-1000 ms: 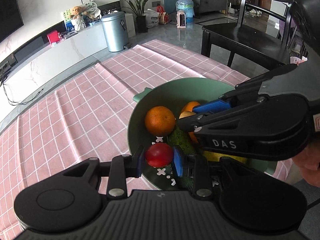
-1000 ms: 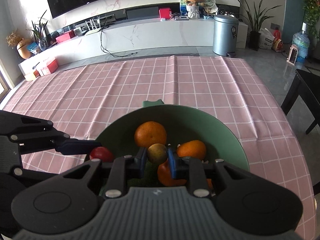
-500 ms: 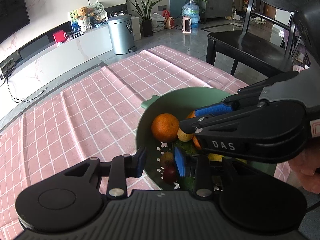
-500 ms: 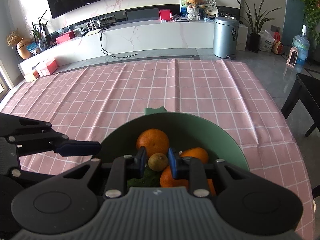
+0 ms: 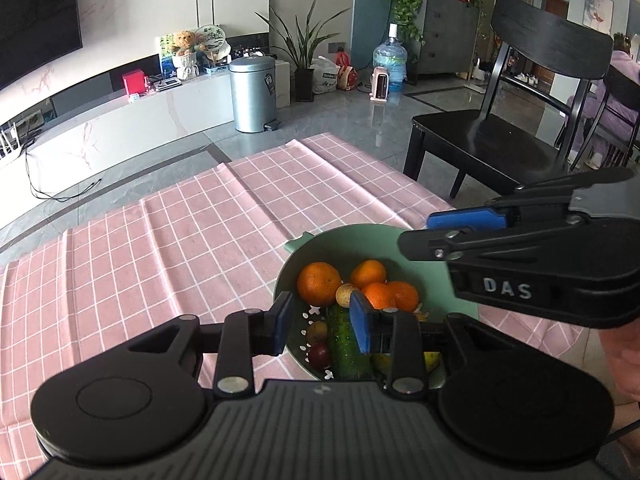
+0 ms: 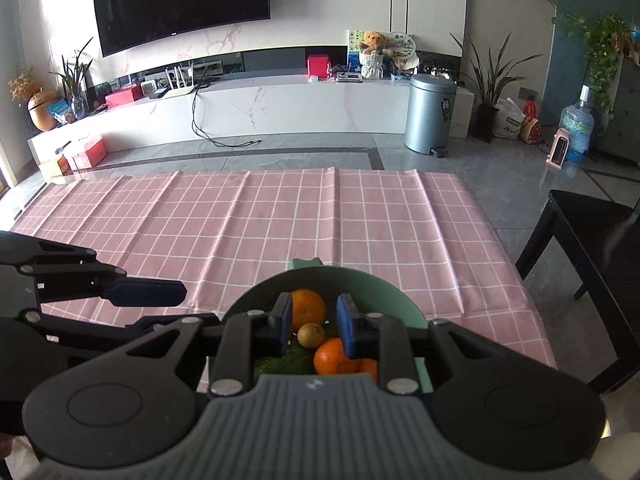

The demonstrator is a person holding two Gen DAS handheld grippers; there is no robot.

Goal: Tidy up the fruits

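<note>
Well, both grippers have let go and pulled back. A second ago the left gripper (image 5: 320, 322) had a small red fruit pinched between its blue pads, and the right gripper (image 6: 314, 322) held a small yellowish-brown one; now both sets of fingers stand apart with nothing in them. The red fruit (image 5: 319, 354) lies low in the green bowl (image 5: 344, 236), at the lower middle of the left view, just beside the cucumber (image 5: 348, 344). The yellowish fruit (image 6: 311, 335) rests among the oranges (image 6: 307, 309), near the centre bottom of the right view, seen through the gap between the open pads.

The pink checked tablecloth (image 6: 280, 216) fills the middle of both views, and I see no loose fruit on it. Both grippers sit higher and farther from the bowl than before.

To my eye that means these two pieces are delivered, and the sorting looks close to finished, though the table nearest the person is hidden behind the gripper bodies.
</note>
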